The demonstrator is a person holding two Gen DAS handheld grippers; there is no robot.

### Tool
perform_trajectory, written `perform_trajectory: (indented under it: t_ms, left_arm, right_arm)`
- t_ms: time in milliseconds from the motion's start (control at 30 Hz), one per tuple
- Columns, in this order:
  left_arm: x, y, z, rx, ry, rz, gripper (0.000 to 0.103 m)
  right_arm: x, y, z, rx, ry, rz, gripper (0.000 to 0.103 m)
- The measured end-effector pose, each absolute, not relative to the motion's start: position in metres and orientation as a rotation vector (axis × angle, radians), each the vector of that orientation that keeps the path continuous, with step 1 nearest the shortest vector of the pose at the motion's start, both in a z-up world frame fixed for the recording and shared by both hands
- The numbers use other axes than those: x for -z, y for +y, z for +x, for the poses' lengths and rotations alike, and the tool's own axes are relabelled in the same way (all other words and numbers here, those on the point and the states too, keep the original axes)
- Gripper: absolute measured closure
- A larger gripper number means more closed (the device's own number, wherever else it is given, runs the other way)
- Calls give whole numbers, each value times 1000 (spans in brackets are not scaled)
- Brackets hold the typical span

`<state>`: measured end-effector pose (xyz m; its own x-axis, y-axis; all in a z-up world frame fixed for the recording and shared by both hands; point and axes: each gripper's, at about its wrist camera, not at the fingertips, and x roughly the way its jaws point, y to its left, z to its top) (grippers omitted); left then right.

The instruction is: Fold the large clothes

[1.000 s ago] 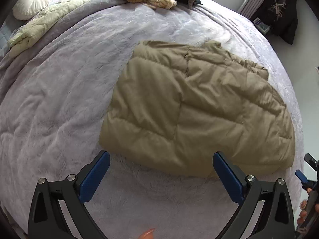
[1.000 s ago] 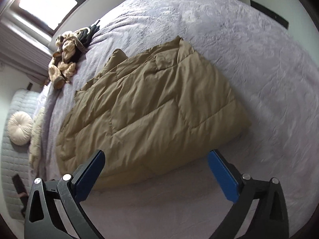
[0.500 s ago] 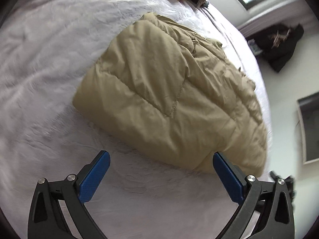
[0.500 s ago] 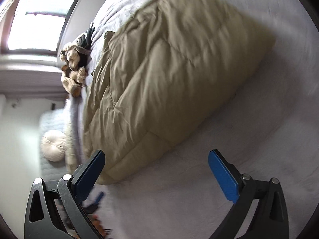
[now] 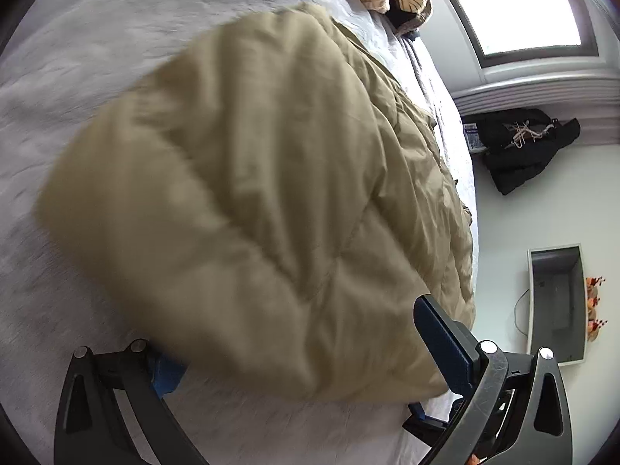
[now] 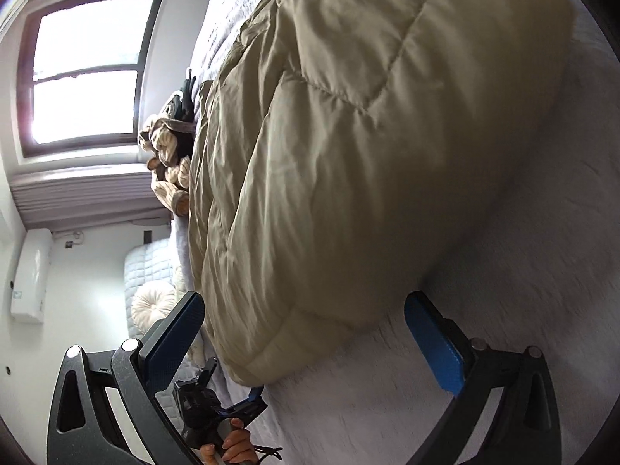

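We note the khaki quilted jacket [image 5: 248, 193] lying folded on the grey bedspread [image 5: 58, 58] — our landmark for all that follows. Left gripper [image 5: 302, 352]: jaws wide apart, straddling the jacket's near folded edge; one blue pad [image 5: 441, 341] shows against the fabric, the other is partly hidden under the edge. Contact cannot be judged; the view is blurred. Right gripper [image 6: 306, 333]: jaws likewise spread, set about the jacket's [image 6: 348, 135] near corner, both blue pads [image 6: 434, 345] visible and not pressed together. Beyond the jacket's far end lies a heap of striped clothes [image 6: 170, 162] — toward the window [image 6: 85, 73]. A hand [image 6: 228, 445] grips the other gripper's handle just below the jacket's corner.
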<state>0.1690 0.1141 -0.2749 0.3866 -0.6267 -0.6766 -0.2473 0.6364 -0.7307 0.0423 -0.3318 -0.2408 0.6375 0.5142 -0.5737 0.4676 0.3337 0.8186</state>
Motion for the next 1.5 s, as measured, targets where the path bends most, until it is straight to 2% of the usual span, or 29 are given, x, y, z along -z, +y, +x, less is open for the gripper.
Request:
perform_trajectory:
  t_ms: [200, 367, 400, 467, 500, 567, 600, 633, 667, 733, 833, 1033, 1200, 1500]
  left_arm:
    - [294, 94, 190, 247, 1186, -906, 0]
    - [299, 90, 201, 184, 1185, -935, 1]
    - [298, 89, 202, 181, 1180, -926, 6]
    - [296, 87, 205, 231, 1162, -925, 51]
    - [295, 88, 206, 253, 1159, -944, 58]
    - [290, 89, 206, 285, 1133, -984, 75]
    - [286, 89, 206, 294, 1123, -982, 76]
    - [283, 89, 205, 297, 1115, -975, 79]
    - [277, 88, 204, 304, 1103, -965, 81]
    - [266, 88, 201, 316, 1077, -958, 82]
    - [248, 88, 191, 329, 1043, -952, 82]
    - [223, 100, 158, 369, 1033, -934, 82]
    - [213, 113, 109, 429, 1108, -904, 82]
    - [241, 143, 29, 452, 1312, -862, 80]
  right_arm:
    - [265, -335, 64, -94, 879, 1411, 0]
    - [274, -335, 84, -80, 880, 1389, 0]
    - [275, -334, 86, -78, 883, 1389, 0]
    - [276, -334, 88, -67, 890, 1400, 0]
    - [277, -335, 87, -63, 890, 1409, 1]
    - [279, -336, 84, -54, 901, 1424, 11]
    - [280, -337, 82, -44, 911, 1431, 34]
    - [282, -338, 80, -38, 924, 1442, 50]
    - [281, -339, 79, -40, 923, 1450, 56]
    - [277, -340, 77, -67, 913, 1454, 71]
    - [266, -341, 72, -118, 897, 1439, 78]
    - [239, -341, 49, -210, 899, 1374, 79]
    - [232, -332, 1, -254, 931, 1370, 79]
    - [258, -303, -113, -186, 1008, 1441, 78]
